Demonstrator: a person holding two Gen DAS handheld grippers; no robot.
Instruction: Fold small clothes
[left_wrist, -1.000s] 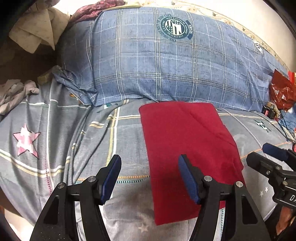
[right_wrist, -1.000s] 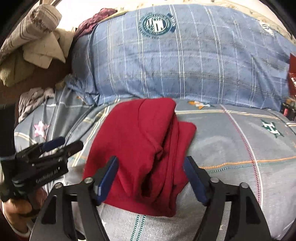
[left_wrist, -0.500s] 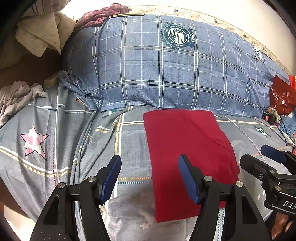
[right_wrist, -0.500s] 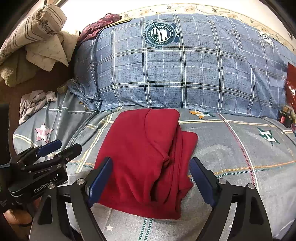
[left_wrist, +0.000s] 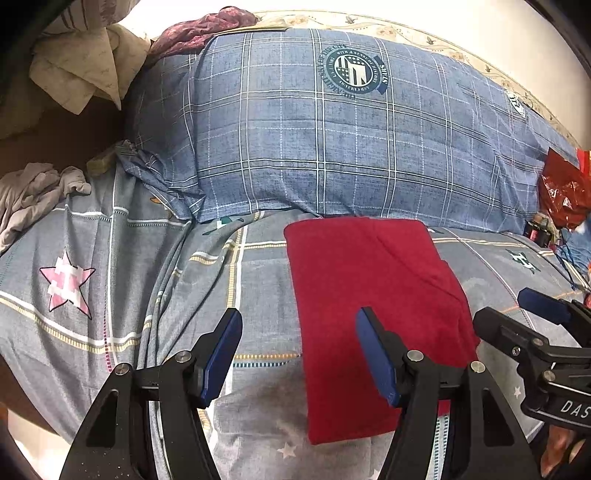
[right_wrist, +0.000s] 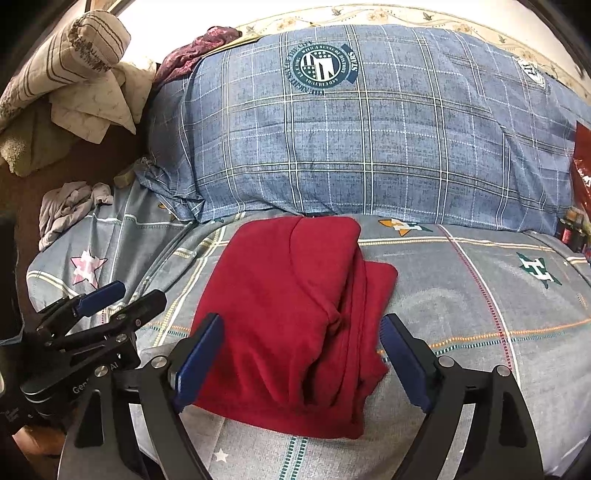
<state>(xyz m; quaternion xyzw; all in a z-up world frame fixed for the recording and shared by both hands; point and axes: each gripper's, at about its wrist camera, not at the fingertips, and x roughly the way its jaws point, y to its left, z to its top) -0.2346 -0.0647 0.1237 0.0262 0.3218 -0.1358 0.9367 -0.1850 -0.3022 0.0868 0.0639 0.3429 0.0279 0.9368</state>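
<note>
The folded red garment (right_wrist: 295, 317) lies on the grey patterned bedsheet (right_wrist: 480, 295), just near of the blue plaid pillow (right_wrist: 369, 140). Left gripper (left_wrist: 297, 354) and right gripper (right_wrist: 301, 358) both gape wide, holding nothing, above its near edge

Red garment (left_wrist: 373, 295) (right_wrist: 291, 306): soft matt knit cloth, slightly fuzzy, folded in layers. Bed sheet (left_wrist: 122, 266) (right_wrist: 480, 306) under it: grey woven cotton-look cloth, matt, printed stars and stripes, creased left of the garment. Pillow (left_wrist: 332, 147) (right_wrist: 351, 140) behind the garment: blue plaid cloth, faded denim-like weave, matt. Left gripper (left_wrist: 297, 356) and right gripper (right_wrist: 301, 358): black matt plastic frames, silver metal rivets, blue rubbery fingers (left_wrist: 376, 363) with ribbed edges. Red bag (left_wrist: 561, 192) far right of the pillow: glossy, crinkled plastic. Quilted cloth (right_wrist: 92, 99) left of the pillow: beige, stitched.
</note>
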